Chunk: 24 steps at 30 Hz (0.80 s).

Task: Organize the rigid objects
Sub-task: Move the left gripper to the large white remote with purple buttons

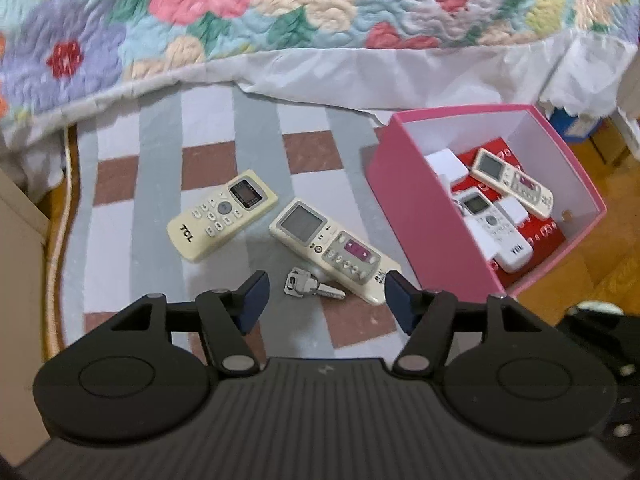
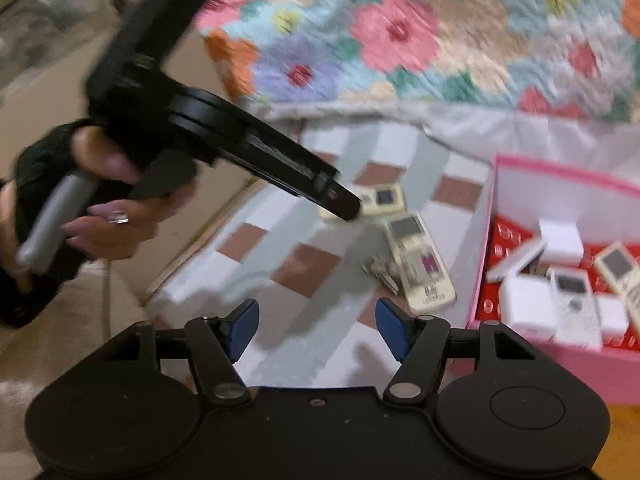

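Note:
Two cream remotes lie on a checked mat point(image 1: 160, 148): a TCL remote point(image 1: 222, 214) on the left and a longer remote with a purple panel point(image 1: 334, 250) to its right. A bunch of keys point(image 1: 310, 284) lies just in front of the longer remote. My left gripper point(image 1: 324, 300) is open and empty, hovering just above and before the keys. A pink box point(image 1: 408, 208) at the right holds two remotes point(image 1: 512, 182) and white boxes. My right gripper point(image 2: 318, 328) is open and empty, above the mat left of the pink box point(image 2: 568, 368). The longer remote point(image 2: 420, 264) and keys point(image 2: 380, 272) show there, blurred.
A bed with a floral quilt point(image 1: 280, 8) and white sheet runs along the far side. A beige cabinet edge point(image 1: 20, 232) stands at the left. Wooden floor point(image 1: 592, 280) shows right of the box. The hand-held left gripper body point(image 2: 200, 128) crosses the right wrist view.

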{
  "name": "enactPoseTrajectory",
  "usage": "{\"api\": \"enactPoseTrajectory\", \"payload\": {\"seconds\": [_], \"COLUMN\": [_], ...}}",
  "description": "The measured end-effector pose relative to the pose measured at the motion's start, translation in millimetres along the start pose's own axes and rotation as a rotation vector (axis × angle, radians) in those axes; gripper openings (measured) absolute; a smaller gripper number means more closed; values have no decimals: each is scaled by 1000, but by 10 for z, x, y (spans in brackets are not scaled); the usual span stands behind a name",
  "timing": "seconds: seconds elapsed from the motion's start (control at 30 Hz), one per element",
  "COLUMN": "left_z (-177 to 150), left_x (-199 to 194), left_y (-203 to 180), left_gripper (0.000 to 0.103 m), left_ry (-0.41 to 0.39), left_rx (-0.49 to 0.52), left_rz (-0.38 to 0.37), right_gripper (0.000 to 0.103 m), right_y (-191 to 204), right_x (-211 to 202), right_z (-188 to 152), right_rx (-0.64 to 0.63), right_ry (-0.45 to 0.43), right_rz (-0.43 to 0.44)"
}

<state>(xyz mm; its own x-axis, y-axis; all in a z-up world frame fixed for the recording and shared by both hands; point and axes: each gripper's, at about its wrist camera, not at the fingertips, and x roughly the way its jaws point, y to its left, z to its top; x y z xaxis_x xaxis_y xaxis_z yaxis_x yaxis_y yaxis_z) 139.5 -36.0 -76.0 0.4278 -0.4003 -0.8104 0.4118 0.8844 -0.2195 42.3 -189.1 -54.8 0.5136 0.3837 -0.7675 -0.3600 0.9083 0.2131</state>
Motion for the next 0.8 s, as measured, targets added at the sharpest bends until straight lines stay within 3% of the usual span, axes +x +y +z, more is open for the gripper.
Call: {"api": "enactPoseTrajectory", "payload": {"seconds": [0.13,0.33,0.47,0.53,0.7,0.8], "left_z": [-76,-12,129,214,343,375], "left_x": [377,889,1059,1151,1347,1393], "left_y": [168,380,353,322,364,397], "left_gripper": [65,65,65,64,63,56], "left_ry": [-7,-18,-56,-72,-99,-99], "left_rx": [-53,-149,-145,-131,-171,-159], "left_rz": [-10,-3,22,32,16,-11], "right_gripper": [70,70,71,71,71,74], "right_y": [29,-22,108,131,-12,2], "right_x": [468,860,1060,1087,1115,1144], "right_z": [-177,-253,-286,-284,-271,-290], "right_rx": [-30,63,13,5,127,123], "right_ry": [11,7,17,4,-9,-17], "right_rz": [-148,-212,-316,-324,-315,-329]}}
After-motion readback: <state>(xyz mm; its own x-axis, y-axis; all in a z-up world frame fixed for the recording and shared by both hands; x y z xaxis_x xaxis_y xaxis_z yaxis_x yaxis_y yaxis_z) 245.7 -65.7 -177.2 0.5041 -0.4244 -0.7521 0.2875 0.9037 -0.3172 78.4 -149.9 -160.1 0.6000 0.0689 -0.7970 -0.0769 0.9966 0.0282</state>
